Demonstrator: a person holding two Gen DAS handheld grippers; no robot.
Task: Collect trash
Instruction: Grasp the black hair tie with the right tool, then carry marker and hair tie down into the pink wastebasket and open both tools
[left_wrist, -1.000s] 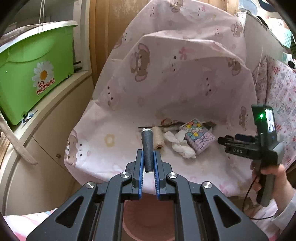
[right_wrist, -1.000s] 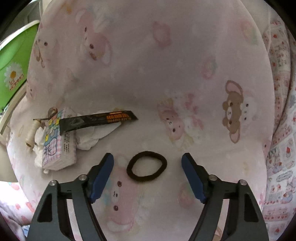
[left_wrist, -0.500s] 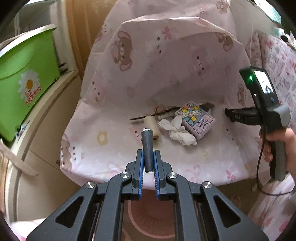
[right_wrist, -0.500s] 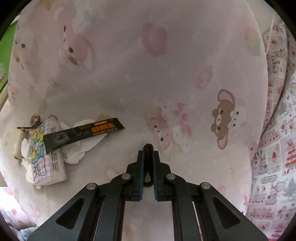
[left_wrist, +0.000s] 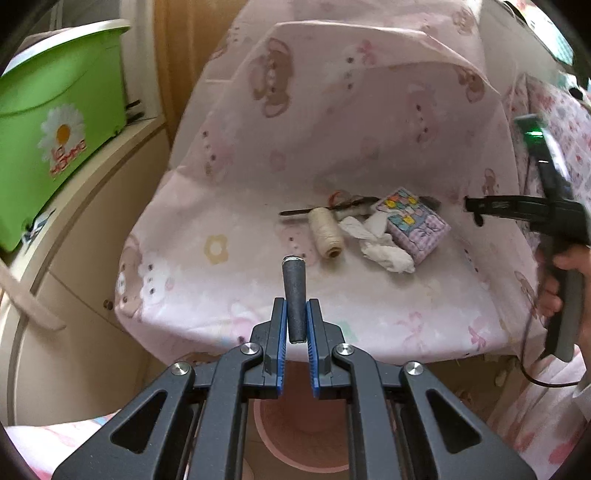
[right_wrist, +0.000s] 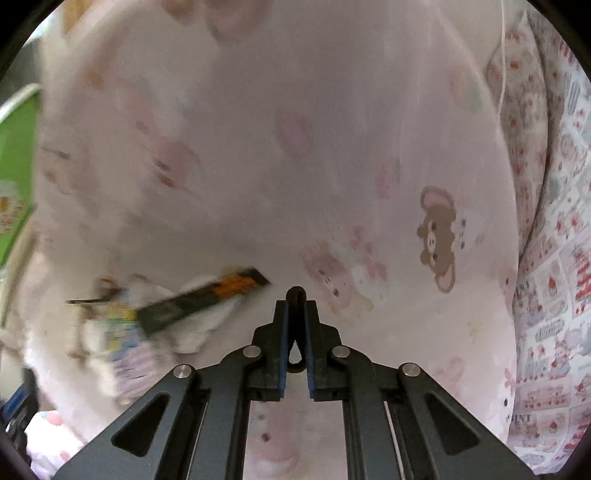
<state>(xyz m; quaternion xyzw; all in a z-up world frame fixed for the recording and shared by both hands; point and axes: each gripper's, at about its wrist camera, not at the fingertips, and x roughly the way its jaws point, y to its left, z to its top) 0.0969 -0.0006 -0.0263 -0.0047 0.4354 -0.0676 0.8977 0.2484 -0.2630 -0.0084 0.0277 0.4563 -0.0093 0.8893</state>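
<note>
Your left gripper (left_wrist: 295, 325) is clamped on a dark cylinder (left_wrist: 294, 295), above the pink bin (left_wrist: 295, 435). Your right gripper (right_wrist: 295, 325) pinches the hair tie (right_wrist: 295, 295). Ahead of the left one, thread spool (left_wrist: 325, 236), tissue (left_wrist: 384, 247) and tissue pack (left_wrist: 417, 225) are left.

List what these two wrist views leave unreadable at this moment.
- Right wrist view: the black wrapper and the patterned packet are smeared by motion blur, so the print is illegible.
- Right wrist view: the dark hair tie is mostly hidden between the right claw pads.
- Left wrist view: the pink bin is covered by the left claw; its contents are unseen.
</note>
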